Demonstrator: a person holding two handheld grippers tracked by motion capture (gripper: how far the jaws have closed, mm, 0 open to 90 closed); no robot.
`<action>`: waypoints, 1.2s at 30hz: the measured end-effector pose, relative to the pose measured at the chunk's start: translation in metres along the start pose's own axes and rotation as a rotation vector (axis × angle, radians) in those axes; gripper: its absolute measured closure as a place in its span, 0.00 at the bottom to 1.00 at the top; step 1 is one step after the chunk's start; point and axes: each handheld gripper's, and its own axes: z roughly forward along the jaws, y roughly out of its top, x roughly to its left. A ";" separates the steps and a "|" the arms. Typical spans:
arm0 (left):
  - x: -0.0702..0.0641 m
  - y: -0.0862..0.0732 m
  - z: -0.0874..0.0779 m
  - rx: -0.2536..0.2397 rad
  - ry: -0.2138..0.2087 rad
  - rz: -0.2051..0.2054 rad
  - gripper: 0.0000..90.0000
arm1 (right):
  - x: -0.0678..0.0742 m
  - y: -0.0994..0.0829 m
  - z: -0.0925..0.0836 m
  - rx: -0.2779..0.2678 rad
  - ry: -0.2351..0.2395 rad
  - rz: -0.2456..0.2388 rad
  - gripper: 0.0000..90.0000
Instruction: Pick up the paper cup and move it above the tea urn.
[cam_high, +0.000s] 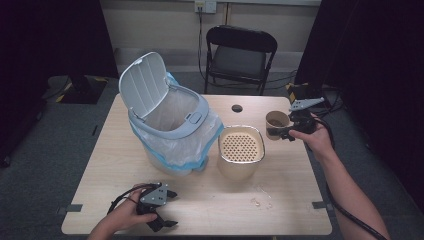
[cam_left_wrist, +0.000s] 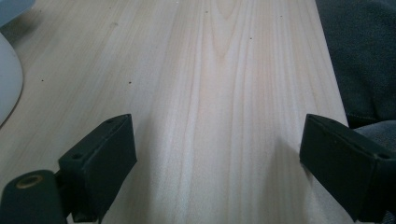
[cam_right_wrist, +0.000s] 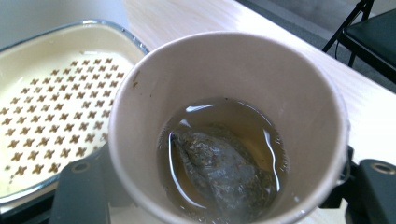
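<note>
Beige paper cup (cam_high: 276, 123) is sitting right between the jaws of the right gripper (cam_high: 286, 131), one black jaw on each side of its wall, clamped on it near the far right corner of the table (cam_high: 210, 215). From the right gripper view you look straight down into the cup (cam_right_wrist: 229, 130): brownish liquid at the bottom with a soggy tea bag (cam_right_wrist: 224, 172) lying in it. It's held upright, just beside the cream strainer bin (cam_high: 241, 150) with the perforated top, not touching it as far as I can see. Can't tell from the high view whether the cup's bottom is on the wood or off it.

Over at the near left edge, the left gripper (cam_high: 167, 210) rests in the person's left hand (cam_high: 125, 212), jaws spread wide with nothing but bare wood between them. A lidded trash can (cam_high: 167, 125) with its lid flipped up and a plastic liner (cam_high: 172, 150) sits well away from the cup, on the other side of the strainer bin.
</note>
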 end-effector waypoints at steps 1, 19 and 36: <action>0.000 0.000 0.001 -0.010 0.000 0.000 0.11 | -0.001 0.001 0.001 -0.002 -0.002 -0.003 0.31; 0.000 0.000 0.000 -0.006 0.000 0.001 0.11 | -0.006 0.023 0.016 -0.025 -0.015 -0.048 0.31; 0.000 0.000 0.000 -0.008 0.005 0.006 0.11 | -0.008 0.039 0.025 -0.043 -0.023 -0.083 0.31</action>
